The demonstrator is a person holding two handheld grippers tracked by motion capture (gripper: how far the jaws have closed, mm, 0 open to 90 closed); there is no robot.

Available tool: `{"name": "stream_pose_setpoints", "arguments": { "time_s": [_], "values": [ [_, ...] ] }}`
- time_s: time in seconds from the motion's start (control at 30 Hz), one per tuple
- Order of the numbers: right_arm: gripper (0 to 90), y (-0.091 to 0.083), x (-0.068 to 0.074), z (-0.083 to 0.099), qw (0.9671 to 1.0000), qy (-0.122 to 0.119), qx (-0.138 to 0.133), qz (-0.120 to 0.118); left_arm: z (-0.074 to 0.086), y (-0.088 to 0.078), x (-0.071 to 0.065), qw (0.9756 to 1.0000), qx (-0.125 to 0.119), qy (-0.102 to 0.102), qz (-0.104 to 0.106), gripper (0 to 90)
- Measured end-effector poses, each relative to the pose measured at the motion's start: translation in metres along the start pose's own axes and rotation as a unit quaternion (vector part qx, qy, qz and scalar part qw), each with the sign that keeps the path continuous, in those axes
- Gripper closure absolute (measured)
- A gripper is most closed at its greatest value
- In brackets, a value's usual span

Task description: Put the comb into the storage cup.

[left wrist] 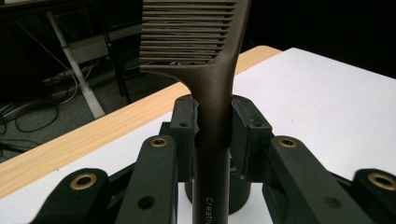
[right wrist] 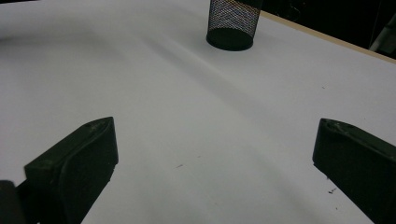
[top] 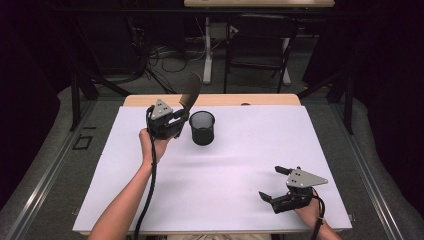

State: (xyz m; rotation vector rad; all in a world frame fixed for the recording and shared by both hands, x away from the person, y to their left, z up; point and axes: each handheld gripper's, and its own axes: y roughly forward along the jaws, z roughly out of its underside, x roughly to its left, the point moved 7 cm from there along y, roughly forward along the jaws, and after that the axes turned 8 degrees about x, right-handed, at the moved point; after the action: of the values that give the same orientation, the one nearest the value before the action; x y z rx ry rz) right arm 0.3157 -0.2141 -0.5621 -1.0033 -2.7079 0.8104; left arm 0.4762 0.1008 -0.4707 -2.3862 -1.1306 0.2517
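Dark brown plastic comb (left wrist: pixel 212 84) stands upright, handle clamped in the left hand-held gripper (top: pixel 176 121) just left of the black mesh cup (top: pixel 202 128) on the white bench (top: pixel 240 165), right hand-held gripper (top: pixel 274 184) wide, far off

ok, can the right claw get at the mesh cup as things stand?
Probably yes. The right claw stands open and empty, with bare white table between it and the mesh cup. The left claw, shut on the comb, sits beside the cup, not across the path.
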Motion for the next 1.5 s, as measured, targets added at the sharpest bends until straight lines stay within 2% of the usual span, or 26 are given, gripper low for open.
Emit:
{"name": "stream_pose_setpoints", "arguments": {
  "time_s": [1.5],
  "values": [
    [0.0, 0.0, 0.0, 0.0, 1.0, -0.001, 0.001, 0.001, -0.028, 0.018, 0.002, 0.9995, -0.029, -0.012, -0.004, 72.6]
  ]
}}
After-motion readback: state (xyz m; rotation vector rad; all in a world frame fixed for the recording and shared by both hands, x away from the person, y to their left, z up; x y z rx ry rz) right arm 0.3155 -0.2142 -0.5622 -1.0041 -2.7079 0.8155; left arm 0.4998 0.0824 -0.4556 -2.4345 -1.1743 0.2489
